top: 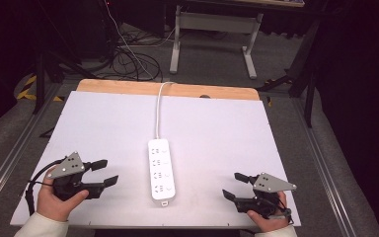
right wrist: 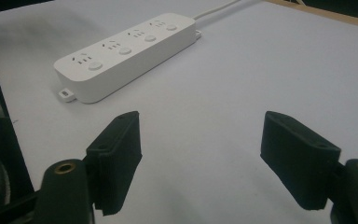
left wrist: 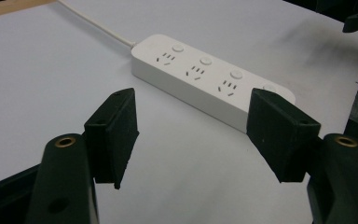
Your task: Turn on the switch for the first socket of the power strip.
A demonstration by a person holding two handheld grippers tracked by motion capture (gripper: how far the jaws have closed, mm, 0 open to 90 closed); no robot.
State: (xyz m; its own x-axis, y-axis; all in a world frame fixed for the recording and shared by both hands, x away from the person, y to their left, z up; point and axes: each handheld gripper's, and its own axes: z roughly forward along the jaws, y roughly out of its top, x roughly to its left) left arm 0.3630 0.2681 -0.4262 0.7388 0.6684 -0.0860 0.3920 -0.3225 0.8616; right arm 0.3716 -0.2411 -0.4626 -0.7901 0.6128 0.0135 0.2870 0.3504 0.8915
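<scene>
One long white plastic power strip (top: 161,169) lies in the middle of the white table (top: 217,128), its white cord (top: 159,111) running to the far edge; four sockets, each with a round button, no readable writing. Two grippers flank it, well apart: the left gripper (top: 104,173) and right gripper (top: 236,185) both have jaws apart, holding nothing

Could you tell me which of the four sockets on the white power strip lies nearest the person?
The end socket of the white plastic power strip, farthest from its white cable.
</scene>
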